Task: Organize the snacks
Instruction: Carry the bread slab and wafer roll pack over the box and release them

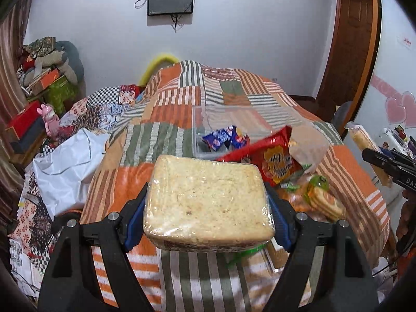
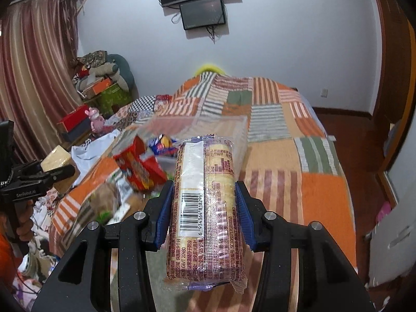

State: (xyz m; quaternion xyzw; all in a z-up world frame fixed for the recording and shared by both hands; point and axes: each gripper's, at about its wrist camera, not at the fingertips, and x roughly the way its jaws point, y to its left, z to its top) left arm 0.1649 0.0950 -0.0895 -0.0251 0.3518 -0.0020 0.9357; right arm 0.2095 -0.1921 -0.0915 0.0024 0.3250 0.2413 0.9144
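barcode "6 934364 818299" on the biscuit pack [image 2: 205, 208]; "genrobot.ai" on the left gripper [image 2: 56, 173].

**Quick snack headcount**

You've got two claws up, left claw [image 1: 206, 208] and right claw [image 2: 204, 208], one pack in each: one clear-wrapped cake block [image 1: 208, 202] and one cracker sleeve [image 2: 205, 208]. On the bed: one clear bin [image 1: 234, 122], one red bag [image 1: 273, 158], two blue packets [image 1: 226, 137] that I can count.

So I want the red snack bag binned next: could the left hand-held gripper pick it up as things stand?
Probably not yet: the left hand-held gripper is shut on a wrapped block, though the red snack bag lies uncovered just beyond.
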